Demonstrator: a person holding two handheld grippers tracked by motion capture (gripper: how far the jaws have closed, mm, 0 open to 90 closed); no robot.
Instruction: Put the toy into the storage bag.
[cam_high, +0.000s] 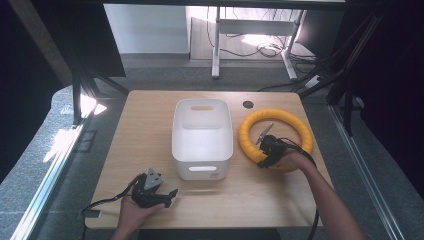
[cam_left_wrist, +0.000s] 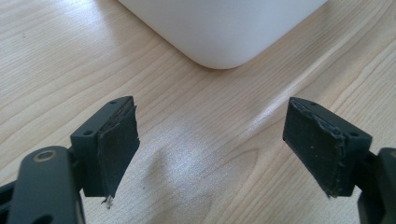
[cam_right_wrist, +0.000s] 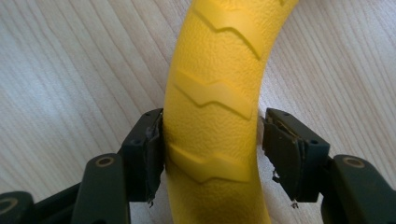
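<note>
A pale wooden table (cam_high: 150, 130) with visible grain is seen from above, with a white plastic bin (cam_high: 202, 137), rectangular with rounded corners and slotted handles, at its middle. Just right of the bin a yellow ring (cam_high: 275, 136) is laid flat, its pebbled rubbery surface ribbed with raised zigzag ridges. The ring's near arc is straddled by the right gripper (cam_right_wrist: 211, 156), whose left jaw touches it while a narrow gap is left at the right jaw, so nothing is clamped. Left of and nearer than the bin, the left gripper (cam_left_wrist: 212, 149) is held low over bare wood, its jaws spread wide and empty.
</note>
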